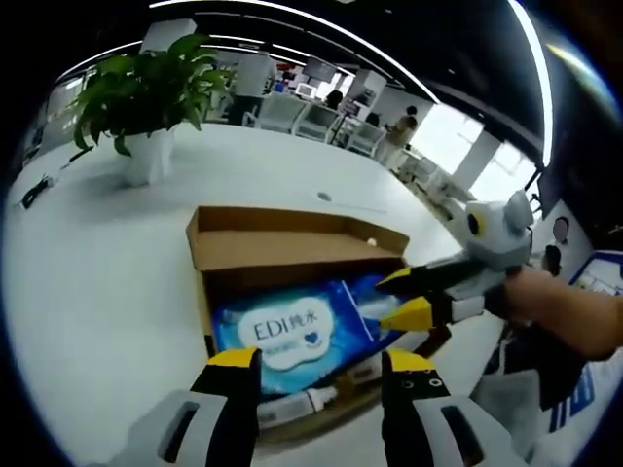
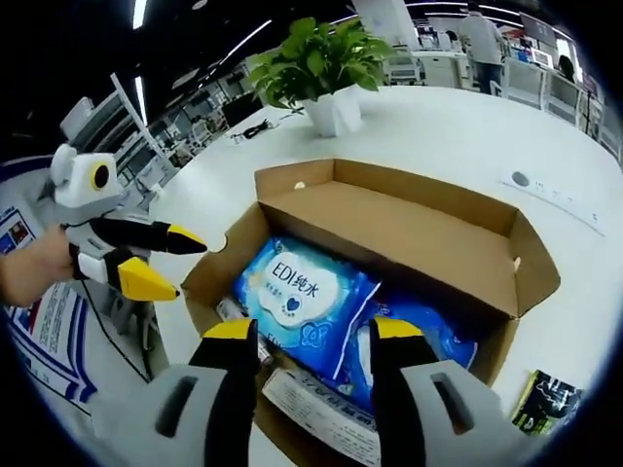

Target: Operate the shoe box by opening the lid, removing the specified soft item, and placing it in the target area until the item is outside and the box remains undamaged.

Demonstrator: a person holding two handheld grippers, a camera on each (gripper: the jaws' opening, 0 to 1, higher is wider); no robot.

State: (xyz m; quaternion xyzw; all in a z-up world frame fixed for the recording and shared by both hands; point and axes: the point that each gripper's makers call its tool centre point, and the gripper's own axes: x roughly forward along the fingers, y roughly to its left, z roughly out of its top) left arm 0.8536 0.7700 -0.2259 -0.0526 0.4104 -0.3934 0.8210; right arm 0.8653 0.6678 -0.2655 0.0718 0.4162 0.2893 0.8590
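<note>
An open brown cardboard shoe box [image 1: 292, 238] sits on a white table [image 1: 97, 253], its lid flap folded back. Inside lies a soft blue wipes pack [image 1: 292, 331] with a white label. My left gripper [image 1: 321, 362] hovers open just in front of the pack, nothing between its yellow tips. The right gripper [image 1: 401, 297] comes in from the right, open, its tips over the pack's right end. In the right gripper view the box [image 2: 419, 233] and the pack [image 2: 302, 292] lie below my open right gripper [image 2: 313, 331], and the left gripper [image 2: 173, 261] stands open by the box's left corner.
A potted green plant [image 1: 146, 97] in a white pot stands behind the box. A second blue pack [image 2: 443, 342] and a white labelled item [image 2: 321, 409] lie in the box. A small black packet [image 2: 550, 399] and a table socket [image 2: 550, 199] are on the table. People and chairs stand far behind.
</note>
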